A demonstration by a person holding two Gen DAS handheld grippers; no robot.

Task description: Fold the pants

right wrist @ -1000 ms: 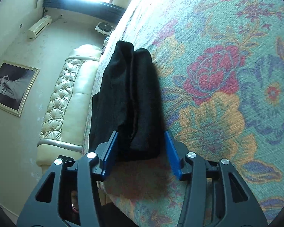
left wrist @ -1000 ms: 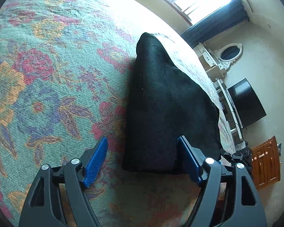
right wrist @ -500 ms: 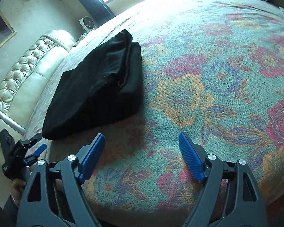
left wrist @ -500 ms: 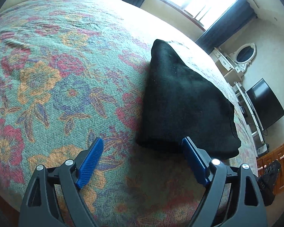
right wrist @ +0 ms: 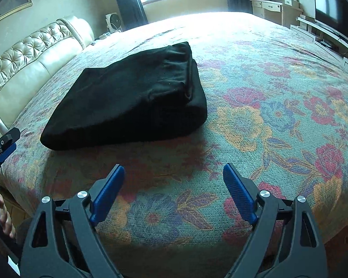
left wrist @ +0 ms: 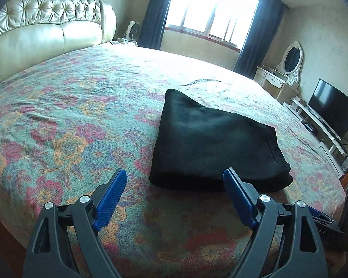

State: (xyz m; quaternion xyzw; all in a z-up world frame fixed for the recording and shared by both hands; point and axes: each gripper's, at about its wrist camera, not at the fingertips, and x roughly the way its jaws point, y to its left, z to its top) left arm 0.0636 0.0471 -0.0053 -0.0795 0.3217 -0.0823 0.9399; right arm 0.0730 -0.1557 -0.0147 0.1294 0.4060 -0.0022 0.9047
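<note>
The bed [left wrist: 58,120] fills both views, its floral cover bare around the pants [left wrist: 211,148], which lie as a compact black bundle near the front edge. A second ago the right gripper [right wrist: 174,185] straddled that bundle; now it and the left gripper [left wrist: 174,190] have backed away, jaws spread wide and holding nothing. The fold looks finished.

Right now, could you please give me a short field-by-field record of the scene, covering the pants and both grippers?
pants: black pants, folded into a compact stack, lying on the floral bedspread
left gripper: left gripper open, fingers apart, empty, short of the pants' near edge
right gripper: right gripper open, empty, clear of the pants
contact: neither gripper touches the pants
task state: fold looks finished
</note>
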